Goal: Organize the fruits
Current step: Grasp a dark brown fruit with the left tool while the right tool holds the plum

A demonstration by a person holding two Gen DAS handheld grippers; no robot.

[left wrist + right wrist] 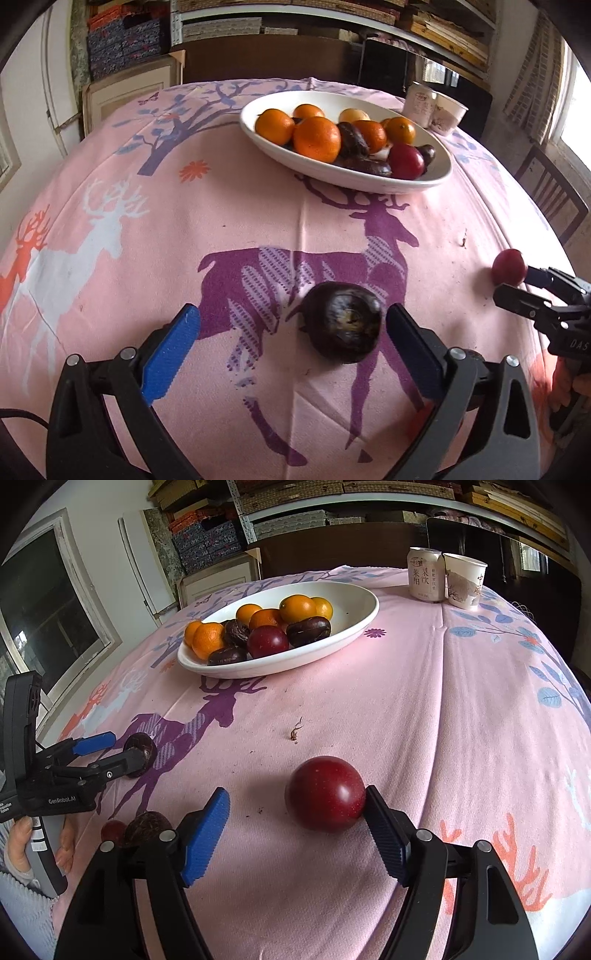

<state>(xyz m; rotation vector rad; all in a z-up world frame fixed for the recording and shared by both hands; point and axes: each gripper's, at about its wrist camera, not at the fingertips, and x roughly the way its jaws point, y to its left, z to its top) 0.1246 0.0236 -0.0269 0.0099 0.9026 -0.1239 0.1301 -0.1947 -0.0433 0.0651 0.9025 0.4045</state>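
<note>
Pink tablecloth (424,709): jaws wide around fruits

A matt pink printed cloth (424,701) covers the worktop. The white bowl (354,620) looks glazed and glossy. The red plum (325,794) is smooth and shiny; the dark fruit (343,326) has a wrinkled sheen. Ribbed blue pads (205,840) line matt black plastic tongs with metal rivets.

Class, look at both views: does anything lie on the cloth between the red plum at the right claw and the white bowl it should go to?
Only a small dry stem scrap lies on the cloth between the red plum and the bowl; nothing visible blocks a lifted carry. The right claw is open around the plum.
</note>
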